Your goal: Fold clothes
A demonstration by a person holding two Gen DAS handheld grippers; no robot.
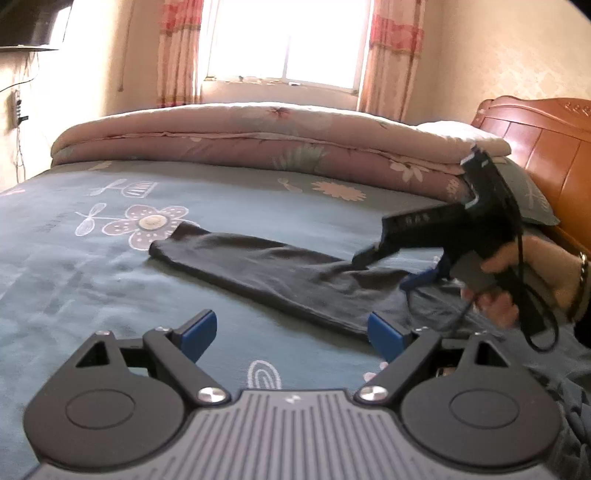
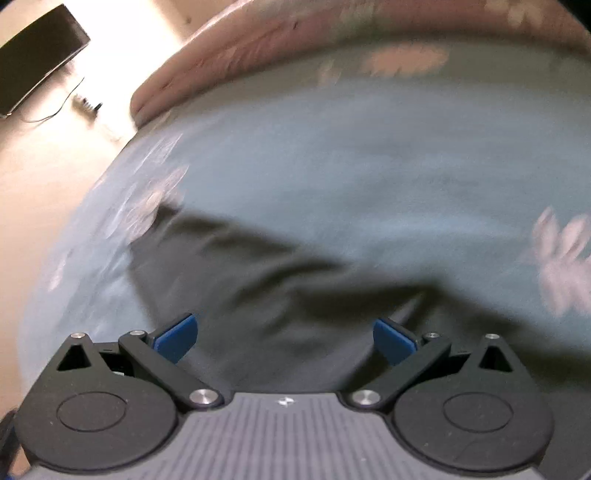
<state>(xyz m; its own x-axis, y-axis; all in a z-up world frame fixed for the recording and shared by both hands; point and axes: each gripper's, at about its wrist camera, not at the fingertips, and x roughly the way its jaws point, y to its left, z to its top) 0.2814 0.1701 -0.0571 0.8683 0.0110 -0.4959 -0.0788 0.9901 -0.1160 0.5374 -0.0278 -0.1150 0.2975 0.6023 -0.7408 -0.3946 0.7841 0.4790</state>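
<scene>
A dark garment (image 1: 277,273) lies stretched out long and flat on the blue-grey flowered bedsheet (image 1: 110,280). My left gripper (image 1: 293,334) hovers open just short of the garment's near edge, with its right blue pad beside the cloth and nothing between the fingers. A hand (image 1: 517,273) holds my right gripper (image 1: 388,269) over the garment's right end, fingers apart. In the blurred right wrist view, the right gripper (image 2: 284,339) stands open above the dark garment (image 2: 258,295), with no cloth held.
A folded pink floral quilt (image 1: 258,140) lies across the far side of the bed. A wooden headboard (image 1: 546,147) and a pillow (image 1: 532,199) are at the right. Behind are a bright window (image 1: 288,40) with curtains, and a dark screen (image 1: 29,22) on the left wall.
</scene>
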